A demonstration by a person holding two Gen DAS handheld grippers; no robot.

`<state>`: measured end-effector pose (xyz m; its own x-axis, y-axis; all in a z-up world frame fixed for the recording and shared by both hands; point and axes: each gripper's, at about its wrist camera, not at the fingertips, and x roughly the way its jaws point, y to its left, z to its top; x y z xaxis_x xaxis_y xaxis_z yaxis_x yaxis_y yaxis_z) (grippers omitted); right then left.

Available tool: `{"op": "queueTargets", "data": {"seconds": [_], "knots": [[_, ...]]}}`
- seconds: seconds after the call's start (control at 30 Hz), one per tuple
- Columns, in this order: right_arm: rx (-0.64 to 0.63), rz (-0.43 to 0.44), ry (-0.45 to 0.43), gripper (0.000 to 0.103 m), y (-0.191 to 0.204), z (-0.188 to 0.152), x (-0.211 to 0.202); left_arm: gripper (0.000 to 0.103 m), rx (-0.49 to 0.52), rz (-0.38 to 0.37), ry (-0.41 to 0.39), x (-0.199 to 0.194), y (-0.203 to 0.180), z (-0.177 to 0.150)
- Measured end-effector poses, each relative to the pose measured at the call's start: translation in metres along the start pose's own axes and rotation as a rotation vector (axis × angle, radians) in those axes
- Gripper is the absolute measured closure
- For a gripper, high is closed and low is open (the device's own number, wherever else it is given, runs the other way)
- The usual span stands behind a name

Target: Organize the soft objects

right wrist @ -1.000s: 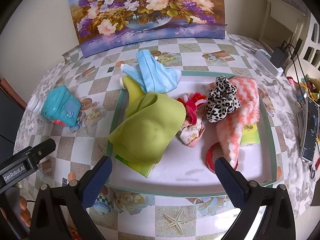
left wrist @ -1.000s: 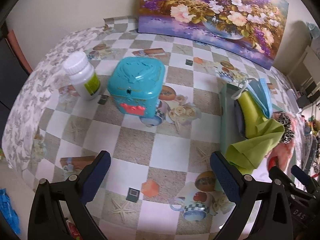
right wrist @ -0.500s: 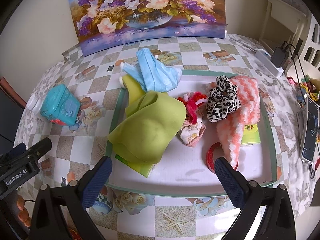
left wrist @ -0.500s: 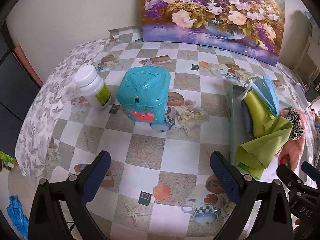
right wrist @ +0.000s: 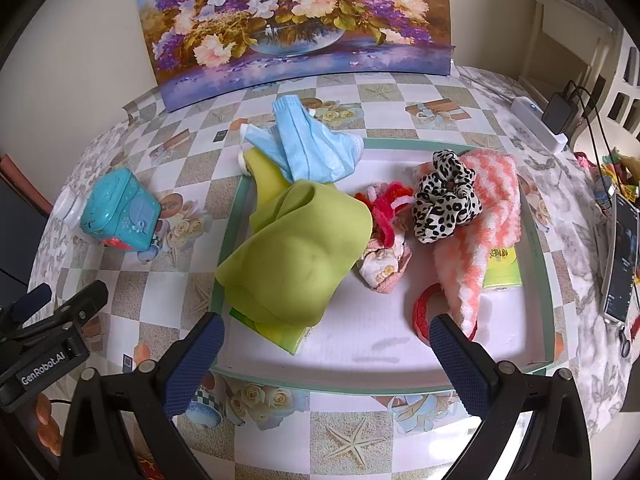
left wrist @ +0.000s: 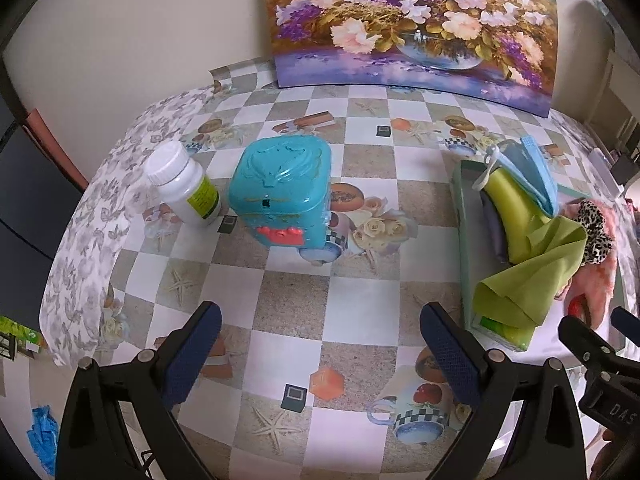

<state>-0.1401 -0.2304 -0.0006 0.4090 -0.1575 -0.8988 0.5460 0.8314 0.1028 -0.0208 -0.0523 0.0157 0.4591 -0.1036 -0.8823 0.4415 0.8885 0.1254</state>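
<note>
Blue-padded and spread wide, the right claw [right wrist: 326, 344] hovers empty over the near rim of the tray [right wrist: 540, 248]; the left claw [left wrist: 320, 332], equally spread, hangs over bare checkered tabletop [left wrist: 360, 288] left of the tray. Inside the tray, near to far: green cloth [right wrist: 296, 248], striped pink sock [right wrist: 480, 240], leopard scrunchie [right wrist: 446, 196], blue face mask [right wrist: 308, 148]. Left of the tray stand a teal box [left wrist: 284, 196] and white bottle [left wrist: 182, 184]. Beyond the tray leans a flower painting [right wrist: 296, 20].

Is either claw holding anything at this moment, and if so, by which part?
Nothing is held. The left claw is open over bare tablecloth, and the right claw is open above the tray's near rim, clear of the green cloth.
</note>
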Motion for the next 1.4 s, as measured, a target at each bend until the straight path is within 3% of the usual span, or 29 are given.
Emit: {"op": "queueTargets", "data": {"seconds": [0.9, 1.4], "knots": [[0.006, -0.006, 0.011, 0.000, -0.001, -0.001, 0.003, 0.003, -0.011, 0.031, 0.052, 0.011, 0.006, -0.003], [0.006, -0.007, 0.015, 0.000, -0.001, -0.001, 0.004, 0.003, -0.018, 0.023, 0.043, 0.009, 0.006, -0.003]]}}
